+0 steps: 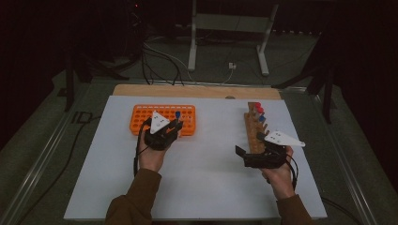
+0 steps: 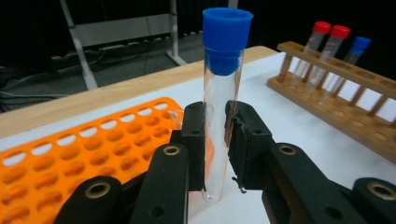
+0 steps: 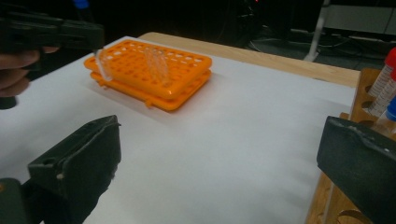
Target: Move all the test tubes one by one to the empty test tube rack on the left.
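Left hand-held gripper [image 2: 215, 140] is clamped on a blue-capped test tube [image 2: 222, 107], held upright just above the near-right corner of the orange tube rack [image 2: 70, 154]; the pads grip low on slick glass, so the tube may tilt or slip and miss a hole. Right hand-held gripper [image 3: 219, 158] has its jaws spread wide with nothing between them, right beside the wooden rack [image 1: 256, 131], where a careless swing could knock the capped tubes [image 1: 258, 111] standing there.
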